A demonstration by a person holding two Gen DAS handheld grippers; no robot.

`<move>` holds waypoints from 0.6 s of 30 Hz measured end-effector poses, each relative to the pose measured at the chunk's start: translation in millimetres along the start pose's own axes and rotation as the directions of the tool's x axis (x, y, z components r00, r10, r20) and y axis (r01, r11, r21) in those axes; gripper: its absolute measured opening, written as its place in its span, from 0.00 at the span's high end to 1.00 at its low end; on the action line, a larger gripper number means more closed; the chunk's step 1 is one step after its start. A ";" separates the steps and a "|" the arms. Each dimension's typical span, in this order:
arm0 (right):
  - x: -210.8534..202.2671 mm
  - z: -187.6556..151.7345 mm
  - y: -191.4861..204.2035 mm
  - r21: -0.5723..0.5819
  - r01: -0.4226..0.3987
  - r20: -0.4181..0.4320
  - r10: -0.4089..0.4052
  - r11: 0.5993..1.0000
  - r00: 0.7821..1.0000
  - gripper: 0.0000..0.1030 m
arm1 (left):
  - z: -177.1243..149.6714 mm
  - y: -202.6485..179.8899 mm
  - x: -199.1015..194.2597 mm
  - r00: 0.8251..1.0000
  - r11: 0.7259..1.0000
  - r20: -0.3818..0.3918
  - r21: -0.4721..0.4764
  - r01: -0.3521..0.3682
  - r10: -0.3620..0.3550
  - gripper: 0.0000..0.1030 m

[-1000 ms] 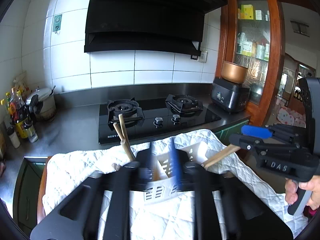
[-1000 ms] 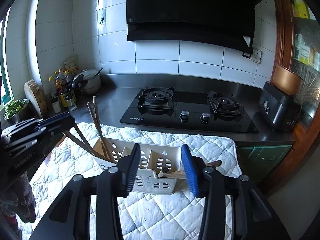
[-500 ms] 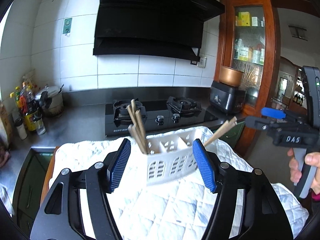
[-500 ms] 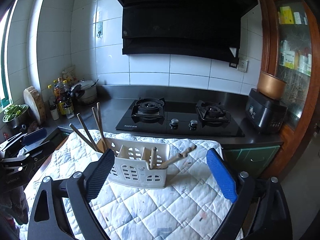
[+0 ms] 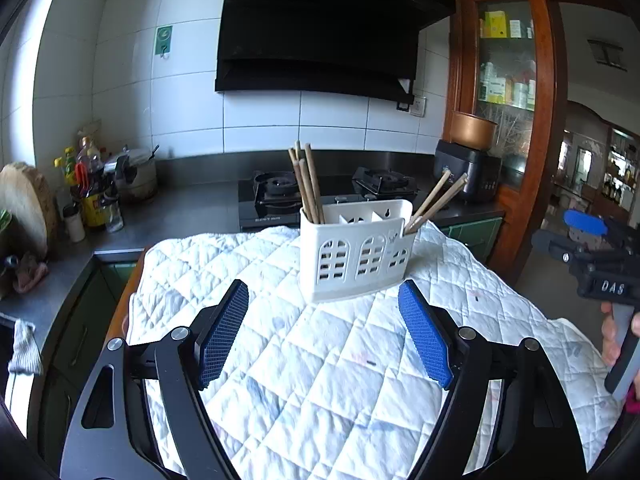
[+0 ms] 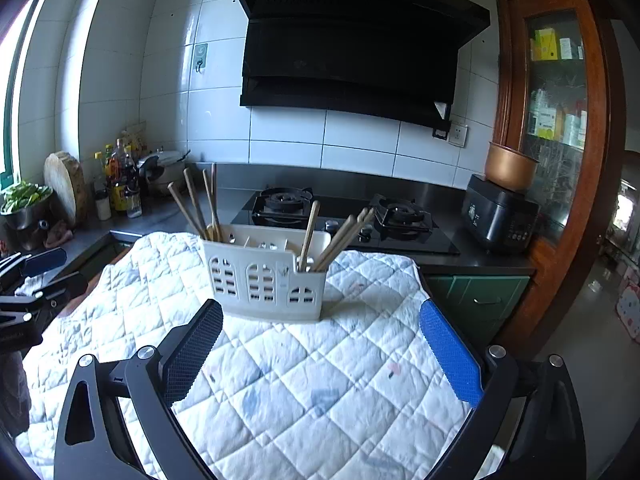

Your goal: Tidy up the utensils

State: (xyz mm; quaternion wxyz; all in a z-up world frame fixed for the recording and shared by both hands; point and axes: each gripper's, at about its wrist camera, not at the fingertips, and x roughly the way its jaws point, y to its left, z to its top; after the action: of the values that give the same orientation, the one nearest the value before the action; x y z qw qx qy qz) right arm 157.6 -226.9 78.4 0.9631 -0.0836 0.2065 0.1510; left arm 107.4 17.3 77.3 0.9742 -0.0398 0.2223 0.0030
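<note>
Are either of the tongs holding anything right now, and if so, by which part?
Nothing is held. Left tongs and right tongs are both opening over the quilt, short of the utensil holder.

Right tool hanging over quilt, jaws opening, nothing between pads; caddy sitting beyond fingertips, apart from them. Caddy standing upright on quilt covering surface. Chopsticks leaning out of caddy's left compartment, more sticks leaning rightward out of right one. Left tool showing at left edge. Stove and hood sitting behind.
</note>
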 end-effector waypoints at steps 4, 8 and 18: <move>-13.7 -19.4 9.6 0.010 0.016 0.001 -0.016 1.000 1.000 0.07 | -18.2 6.5 -14.7 1.000 0.999 0.000 -0.039 0.010 -0.010 0.25; -25.5 -33.9 24.0 -0.015 0.063 0.006 -0.063 0.998 0.998 0.07 | -30.1 14.1 -26.1 1.000 0.998 0.000 -0.059 0.003 -0.003 0.25; -39.4 -54.6 35.0 0.043 0.080 -0.007 -0.080 0.996 0.997 0.07 | -45.4 20.3 -39.9 0.999 0.999 -0.003 -0.037 -0.038 0.038 0.25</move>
State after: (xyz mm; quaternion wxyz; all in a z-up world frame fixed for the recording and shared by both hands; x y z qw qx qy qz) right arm 91.6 -216.3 42.5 0.9694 -0.0715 0.2089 0.1076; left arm 51.3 34.5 52.2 0.9728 -0.0537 0.2239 0.0256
